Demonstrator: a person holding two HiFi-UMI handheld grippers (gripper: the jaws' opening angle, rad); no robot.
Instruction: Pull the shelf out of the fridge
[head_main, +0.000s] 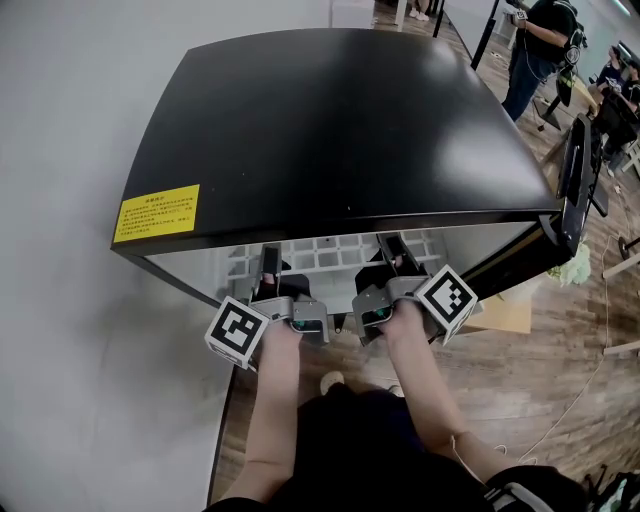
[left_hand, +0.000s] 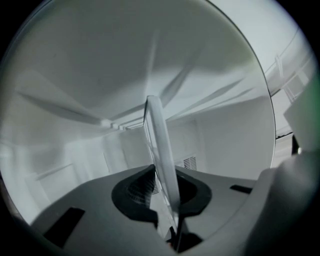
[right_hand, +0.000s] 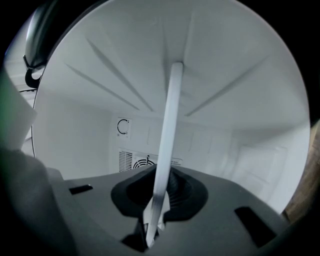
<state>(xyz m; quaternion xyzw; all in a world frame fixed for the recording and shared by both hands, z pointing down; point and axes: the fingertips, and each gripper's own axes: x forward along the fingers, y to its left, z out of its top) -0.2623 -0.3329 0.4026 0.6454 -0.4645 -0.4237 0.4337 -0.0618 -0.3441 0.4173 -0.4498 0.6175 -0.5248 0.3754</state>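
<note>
Fingers (left_hand: 132, 192) of left gripper (left_hand: 167, 200) and right gripper (right_hand: 159, 195) each clamp the shelf (left_hand: 157, 140) edge between them.

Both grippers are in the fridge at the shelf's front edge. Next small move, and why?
Probably a short, even pull straight back with both. The left gripper and right gripper are each shut on the shelf's front edge, side by side, and the shelf sits inside the fridge. Pulling evenly should keep it from skewing.
</note>
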